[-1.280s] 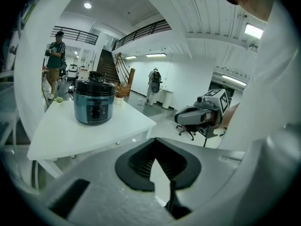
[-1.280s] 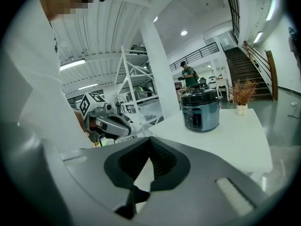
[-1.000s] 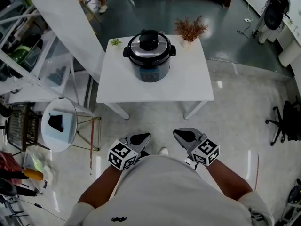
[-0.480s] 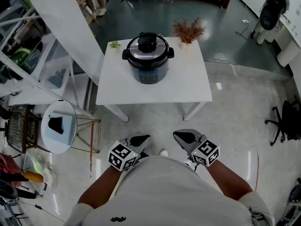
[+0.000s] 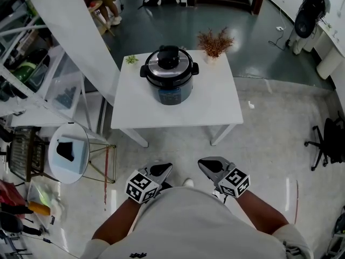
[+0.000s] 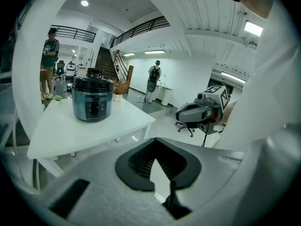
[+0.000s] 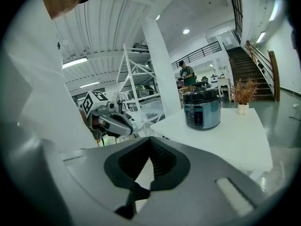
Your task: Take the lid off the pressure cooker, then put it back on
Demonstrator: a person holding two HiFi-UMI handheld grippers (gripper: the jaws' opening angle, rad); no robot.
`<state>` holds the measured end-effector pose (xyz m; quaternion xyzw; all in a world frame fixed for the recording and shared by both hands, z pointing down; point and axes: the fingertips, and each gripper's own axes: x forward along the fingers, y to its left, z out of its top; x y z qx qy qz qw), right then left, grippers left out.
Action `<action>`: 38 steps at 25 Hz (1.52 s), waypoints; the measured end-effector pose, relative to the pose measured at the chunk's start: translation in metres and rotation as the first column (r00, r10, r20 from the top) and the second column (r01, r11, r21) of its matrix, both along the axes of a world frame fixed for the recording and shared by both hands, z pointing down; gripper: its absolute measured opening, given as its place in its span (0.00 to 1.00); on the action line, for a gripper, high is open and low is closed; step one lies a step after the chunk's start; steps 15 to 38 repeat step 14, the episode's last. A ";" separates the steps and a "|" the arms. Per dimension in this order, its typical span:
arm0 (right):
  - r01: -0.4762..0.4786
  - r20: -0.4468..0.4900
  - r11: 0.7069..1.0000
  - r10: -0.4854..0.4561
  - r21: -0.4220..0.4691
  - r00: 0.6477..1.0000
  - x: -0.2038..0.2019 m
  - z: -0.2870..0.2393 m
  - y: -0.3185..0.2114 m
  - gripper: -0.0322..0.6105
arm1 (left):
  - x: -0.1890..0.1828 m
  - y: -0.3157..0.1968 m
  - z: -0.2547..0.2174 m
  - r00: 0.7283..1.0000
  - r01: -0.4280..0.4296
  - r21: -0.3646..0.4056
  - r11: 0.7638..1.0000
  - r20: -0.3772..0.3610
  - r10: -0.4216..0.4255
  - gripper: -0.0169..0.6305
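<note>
The dark blue pressure cooker [image 5: 169, 79] stands at the back of the white table [image 5: 215, 109], with its steel lid [image 5: 168, 61] and black knob in place. It also shows as the cooker [image 6: 92, 98] in the left gripper view and the cooker [image 7: 202, 108] in the right gripper view. My left gripper [image 5: 163, 169] and right gripper [image 5: 206, 165] hover side by side close to my body, over the floor and well short of the table's front edge. Both are shut with nothing between their jaws.
A dried plant in a white pot [image 5: 215, 42] and a small green plant [image 5: 131, 59] flank the cooker. A slanted white beam [image 5: 70, 31] and shelving stand at the left, with a round side table [image 5: 67, 152] below. An office chair [image 5: 329, 144] is at the right.
The whole head view has slid slightly downward. The grippers and the cooker keep their places relative to each other, and both sets of jaws stay shut.
</note>
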<state>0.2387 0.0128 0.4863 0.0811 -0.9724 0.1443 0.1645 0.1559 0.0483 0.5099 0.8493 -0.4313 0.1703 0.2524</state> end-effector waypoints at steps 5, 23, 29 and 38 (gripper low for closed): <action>0.010 -0.004 1.000 -0.010 -0.003 1.000 -0.004 0.004 0.001 0.07 | -0.004 -0.003 0.000 1.000 0.010 0.002 1.000 -0.002 -0.010 0.04; 0.016 -0.008 1.000 -0.016 -0.005 1.000 -0.004 0.006 -0.002 0.07 | -0.003 -0.008 0.001 1.000 0.017 0.003 1.000 -0.010 -0.017 0.04; 0.016 -0.008 1.000 -0.016 -0.005 1.000 -0.004 0.006 -0.002 0.07 | -0.003 -0.008 0.001 1.000 0.017 0.003 1.000 -0.010 -0.017 0.04; 0.016 -0.008 1.000 -0.016 -0.005 1.000 -0.004 0.006 -0.002 0.07 | -0.003 -0.008 0.001 1.000 0.017 0.003 1.000 -0.010 -0.017 0.04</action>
